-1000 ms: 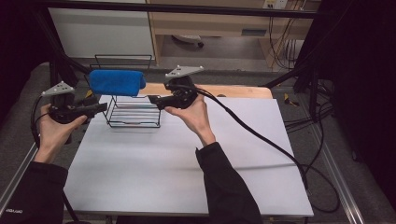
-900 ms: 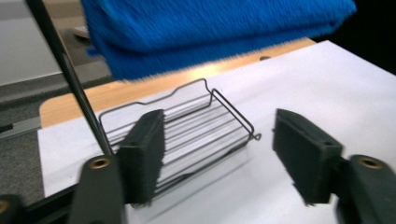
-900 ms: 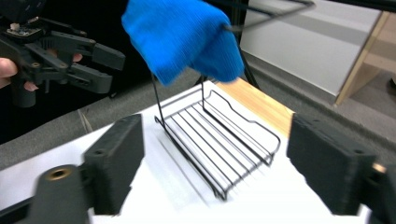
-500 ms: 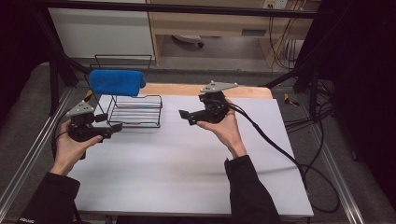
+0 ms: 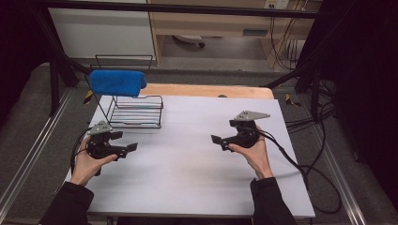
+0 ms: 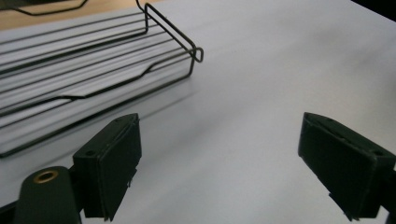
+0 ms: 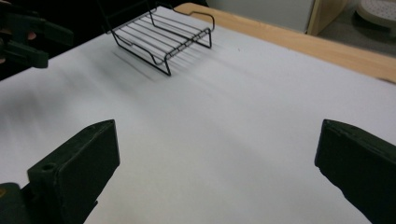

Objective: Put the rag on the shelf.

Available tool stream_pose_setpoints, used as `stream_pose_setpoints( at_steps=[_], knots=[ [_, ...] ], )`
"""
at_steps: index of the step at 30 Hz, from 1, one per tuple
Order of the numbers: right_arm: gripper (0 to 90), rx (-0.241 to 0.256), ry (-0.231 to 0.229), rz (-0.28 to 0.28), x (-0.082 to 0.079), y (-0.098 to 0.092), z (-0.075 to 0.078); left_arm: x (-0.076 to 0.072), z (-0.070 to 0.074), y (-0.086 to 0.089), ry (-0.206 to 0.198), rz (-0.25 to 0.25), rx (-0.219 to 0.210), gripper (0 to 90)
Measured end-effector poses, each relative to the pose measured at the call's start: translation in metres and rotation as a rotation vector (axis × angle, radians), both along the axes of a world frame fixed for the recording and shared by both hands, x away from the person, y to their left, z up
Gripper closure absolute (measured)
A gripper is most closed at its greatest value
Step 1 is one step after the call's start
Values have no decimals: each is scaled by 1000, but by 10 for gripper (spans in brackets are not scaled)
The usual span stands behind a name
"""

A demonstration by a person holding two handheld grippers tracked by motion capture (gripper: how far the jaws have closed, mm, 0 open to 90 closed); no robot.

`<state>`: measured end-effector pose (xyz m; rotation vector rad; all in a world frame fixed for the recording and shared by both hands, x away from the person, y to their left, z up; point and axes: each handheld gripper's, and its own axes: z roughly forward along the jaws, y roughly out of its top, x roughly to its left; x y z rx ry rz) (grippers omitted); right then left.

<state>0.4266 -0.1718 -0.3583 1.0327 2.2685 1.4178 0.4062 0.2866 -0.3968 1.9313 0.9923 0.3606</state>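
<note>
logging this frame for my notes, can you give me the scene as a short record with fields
surface: white table top
rack: black wire rack at the table's far left, nothing on its shelf
towel: blue towel draped over the rack's tall end
left gripper: jaws open, holding nothing, near the rack's front
right gripper: jaws open, holding nothing, over bare table
contact: neither gripper touches the rack
</note>
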Motion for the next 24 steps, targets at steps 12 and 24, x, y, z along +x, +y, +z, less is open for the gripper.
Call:
stream_pose_setpoints(
  at_steps=[12,24],
  knots=[
    [5,4,39,-22,-27,-59,-52,-16,-29,0,-1,-28,48,138],
    [6,-1,111,-74,-51,-101,-83,-24,-43,3,6,-46,86,138]
  ],
)
